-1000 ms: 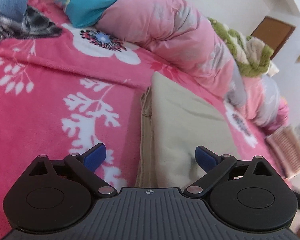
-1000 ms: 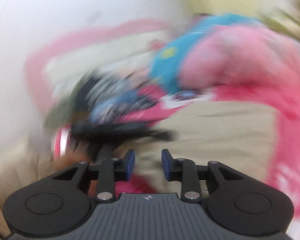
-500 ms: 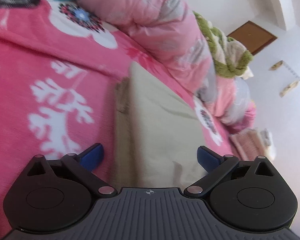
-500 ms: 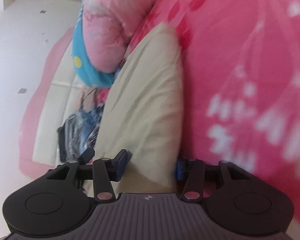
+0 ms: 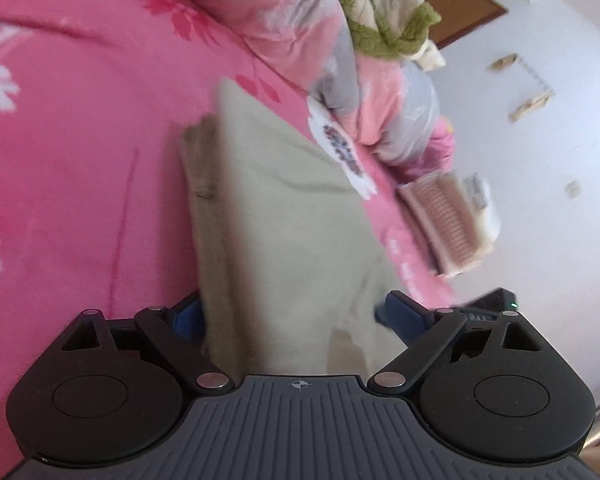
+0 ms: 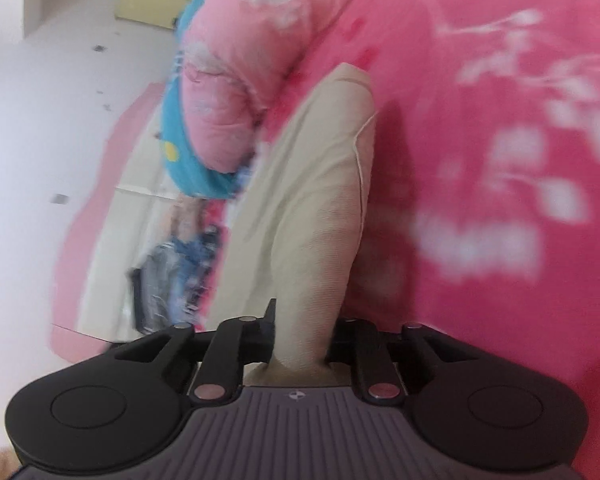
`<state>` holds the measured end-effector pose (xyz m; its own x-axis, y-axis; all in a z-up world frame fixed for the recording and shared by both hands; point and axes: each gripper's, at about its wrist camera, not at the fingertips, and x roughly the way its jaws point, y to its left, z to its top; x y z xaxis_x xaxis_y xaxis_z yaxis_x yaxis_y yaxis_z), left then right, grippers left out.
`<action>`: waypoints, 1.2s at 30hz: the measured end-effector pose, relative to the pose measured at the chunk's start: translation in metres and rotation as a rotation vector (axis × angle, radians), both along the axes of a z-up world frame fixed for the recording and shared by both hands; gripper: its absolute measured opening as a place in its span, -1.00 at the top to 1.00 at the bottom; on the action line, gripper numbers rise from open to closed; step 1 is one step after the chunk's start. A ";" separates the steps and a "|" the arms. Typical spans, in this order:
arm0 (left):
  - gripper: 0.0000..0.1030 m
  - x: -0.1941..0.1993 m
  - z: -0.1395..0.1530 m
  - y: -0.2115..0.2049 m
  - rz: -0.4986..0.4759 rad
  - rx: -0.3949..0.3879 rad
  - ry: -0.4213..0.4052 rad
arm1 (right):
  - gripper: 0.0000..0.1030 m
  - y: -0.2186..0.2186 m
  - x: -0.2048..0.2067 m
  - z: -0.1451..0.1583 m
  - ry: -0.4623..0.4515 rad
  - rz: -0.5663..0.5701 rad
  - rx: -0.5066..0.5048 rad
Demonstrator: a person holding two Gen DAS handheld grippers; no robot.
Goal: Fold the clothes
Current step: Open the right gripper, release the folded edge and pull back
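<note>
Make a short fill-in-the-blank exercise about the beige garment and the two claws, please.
1. The beige garment lies on a blanket whose main colour is ____.
2. The right claw is closing, and beige ____ is between its jaws.
3. The left claw has jaws standing ____, one on each side of the garment.

Missing words: pink; fabric; wide apart

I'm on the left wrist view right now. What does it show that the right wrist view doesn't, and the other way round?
Left wrist only: the green and cream fleece on top of the quilt, a brown door, and a folded striped item at the bed's edge.
Right wrist only: the blue cloth under the quilt, a pile of dark and blue clothes, and the right hand-held gripper closing on the beige garment.
Both: the beige garment, the pink floral blanket and the pink quilt.
</note>
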<state>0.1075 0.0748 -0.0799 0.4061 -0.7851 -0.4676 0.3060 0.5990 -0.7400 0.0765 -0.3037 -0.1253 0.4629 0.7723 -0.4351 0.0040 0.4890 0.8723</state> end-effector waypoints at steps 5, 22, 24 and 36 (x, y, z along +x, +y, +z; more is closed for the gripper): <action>-0.87 0.009 0.041 0.023 0.131 0.097 -0.105 | 0.39 -0.014 -0.019 -0.008 0.004 -0.036 -0.003; -0.19 0.090 0.033 -0.073 -0.040 0.426 -0.295 | 0.54 0.007 -0.052 0.043 -0.415 0.007 -0.474; -0.20 0.094 0.031 -0.075 -0.029 0.450 -0.300 | 0.57 0.016 -0.056 0.025 -0.384 0.047 -0.499; -0.27 0.091 0.026 -0.074 -0.027 0.435 -0.334 | 0.58 -0.001 0.003 0.081 -0.479 -0.045 -0.535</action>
